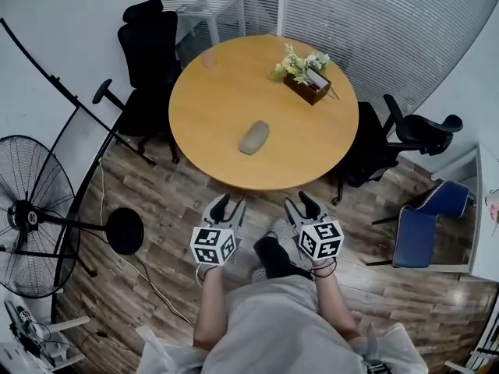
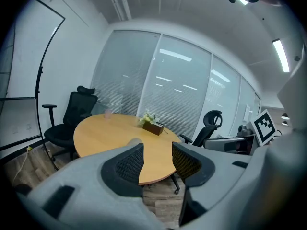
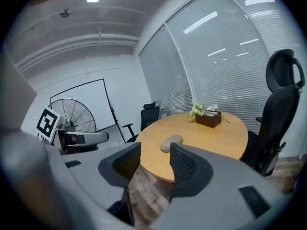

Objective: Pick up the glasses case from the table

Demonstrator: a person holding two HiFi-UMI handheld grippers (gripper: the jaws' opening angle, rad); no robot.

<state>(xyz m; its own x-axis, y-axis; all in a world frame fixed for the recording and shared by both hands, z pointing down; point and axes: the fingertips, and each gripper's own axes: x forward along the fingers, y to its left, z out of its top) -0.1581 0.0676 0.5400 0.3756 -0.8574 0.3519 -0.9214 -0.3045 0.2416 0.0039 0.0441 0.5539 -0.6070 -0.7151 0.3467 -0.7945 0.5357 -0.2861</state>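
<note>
Closest to us, our left gripper [image 1: 231,206] and right gripper [image 1: 302,203] hang above the wood floor [image 1: 175,201], short of the round table [image 1: 226,76]. Each has its jaws partly spread with nothing between them. Their cubes carry black-and-white square markers.

We see the grey glasses case [image 1: 253,137] lying flat on the table's near half, well apart from both grippers. Its long axis slants from near-left to far-right, toward the flower box [image 1: 308,86].

Our right gripper view shows the case whole. Our left gripper view shows only a sliver of it above one jaw.
</note>
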